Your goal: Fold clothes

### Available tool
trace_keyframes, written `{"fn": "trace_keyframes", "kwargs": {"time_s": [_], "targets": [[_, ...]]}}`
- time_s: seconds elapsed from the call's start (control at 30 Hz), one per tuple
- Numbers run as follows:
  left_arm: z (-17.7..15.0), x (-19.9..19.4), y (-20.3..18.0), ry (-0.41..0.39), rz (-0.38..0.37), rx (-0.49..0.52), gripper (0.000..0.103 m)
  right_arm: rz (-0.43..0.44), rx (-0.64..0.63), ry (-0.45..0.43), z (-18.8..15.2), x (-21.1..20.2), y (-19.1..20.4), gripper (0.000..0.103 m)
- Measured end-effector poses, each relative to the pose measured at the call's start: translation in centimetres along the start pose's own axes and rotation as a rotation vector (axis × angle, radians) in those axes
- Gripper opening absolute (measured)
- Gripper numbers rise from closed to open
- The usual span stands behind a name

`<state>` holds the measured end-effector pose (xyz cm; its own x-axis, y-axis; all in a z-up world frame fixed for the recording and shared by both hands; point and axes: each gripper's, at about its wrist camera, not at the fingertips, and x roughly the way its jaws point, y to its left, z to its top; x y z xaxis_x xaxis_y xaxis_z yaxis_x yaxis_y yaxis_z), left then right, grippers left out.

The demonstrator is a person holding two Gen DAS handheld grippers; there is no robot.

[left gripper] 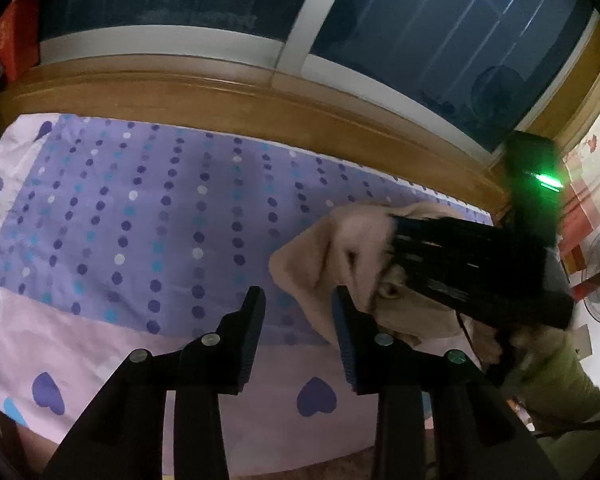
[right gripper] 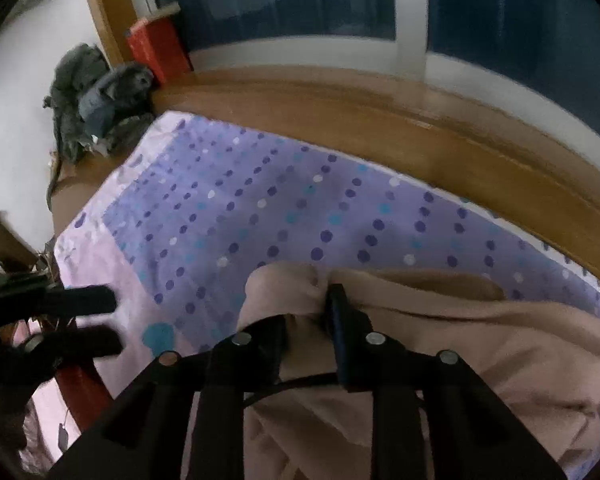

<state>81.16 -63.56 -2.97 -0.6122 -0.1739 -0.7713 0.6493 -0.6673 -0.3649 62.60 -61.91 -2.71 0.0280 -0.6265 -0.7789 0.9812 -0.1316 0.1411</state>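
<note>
My right claw (right gripper: pixel 308 316) grips the bunched tan cloth (right gripper: pixel 440 344), lower right; left claw (left gripper: pixel 298 312) gapes, holding nothing. No fold yet.

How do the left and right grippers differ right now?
The left gripper is open with nothing between its fingers; the right gripper is shut on a bunched fold of the beige garment. The left hangs over bare dotted sheet beside the garment; the right sits over the garment itself. Both are black two-finger grippers pointing toward the window side of the bed.
</note>
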Motion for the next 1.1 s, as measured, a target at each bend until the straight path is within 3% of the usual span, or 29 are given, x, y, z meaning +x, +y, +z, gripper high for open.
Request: {"fn": "trace_keyframes", "kwargs": {"time_s": [0.1, 0.27, 0.5, 0.57, 0.63, 0.73, 0.93, 1.1], "targets": [[1.1, 0.8, -2.5, 0.006, -0.017, 0.099, 0.037, -0.024, 0.052, -0.087, -2.1, -4.3, -1.5, 0.049], [3.9, 3.4, -9.5, 0.024, -0.1, 0.335, 0.039, -0.104, 0.268, -0.188, -7.2, -11.3, -6.6, 0.054], [5.6, 9.0, -19.3, 0.124, -0.217, 0.577, 0.039, -0.19, 0.55, -0.152, -16.2, -15.0, -11.9, 0.055], [5.8, 10.5, -21.7, 0.16, -0.247, 0.616, 0.039, -0.221, 0.542, -0.116, -18.0, -15.6, -11.9, 0.055], [5.6, 11.9, -23.4, 0.17, -0.226, 0.67, 0.039, -0.299, 0.516, -0.083, -19.6, -15.9, -11.6, 0.056], [5.4, 13.7, -25.8, 0.174, -0.177, 0.756, 0.039, -0.342, 0.544, -0.08, -21.0, -16.1, -12.7, 0.056], [4.4, 18.1, -27.2, 0.216, -0.009, 0.868, 0.039, -0.312, 0.64, -0.133, -21.4, -14.2, -17.5, 0.056], [3.3, 19.4, -27.0, 0.289, -0.039, 0.864, 0.042, -0.243, 0.655, -0.112, -20.0, -10.5, -20.8, 0.056]]}}
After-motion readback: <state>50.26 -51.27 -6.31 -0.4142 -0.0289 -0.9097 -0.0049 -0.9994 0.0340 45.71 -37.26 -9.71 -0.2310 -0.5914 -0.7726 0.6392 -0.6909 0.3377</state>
